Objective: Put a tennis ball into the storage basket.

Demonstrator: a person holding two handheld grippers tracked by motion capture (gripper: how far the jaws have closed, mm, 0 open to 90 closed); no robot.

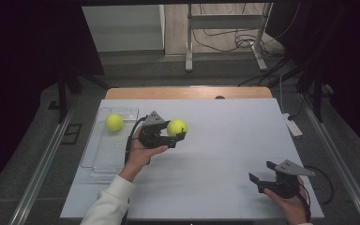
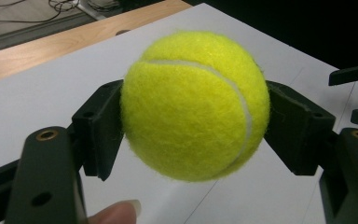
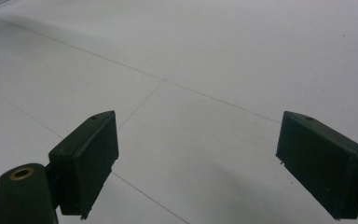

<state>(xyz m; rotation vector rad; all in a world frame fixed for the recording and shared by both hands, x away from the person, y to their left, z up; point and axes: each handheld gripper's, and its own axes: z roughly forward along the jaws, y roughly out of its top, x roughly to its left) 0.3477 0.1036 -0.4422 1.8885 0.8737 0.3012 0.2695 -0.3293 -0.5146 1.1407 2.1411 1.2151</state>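
Tennis ball [image 2: 193,105] between left tool [image 1: 171,136] pads

Table [image 1: 215,154]: white top, faint seam lines crossing it.
Far edge [image 1: 187,92]: bare wood strip behind the white sheet, with a small dark hole near its middle.
Tray [image 1: 98,157]: clear plastic, lies flat on the table's left side, long side running front to back.
Ball [image 1: 114,122]: yellow, rests in the tray's far end.
Right side: bare white surface under the right hand.
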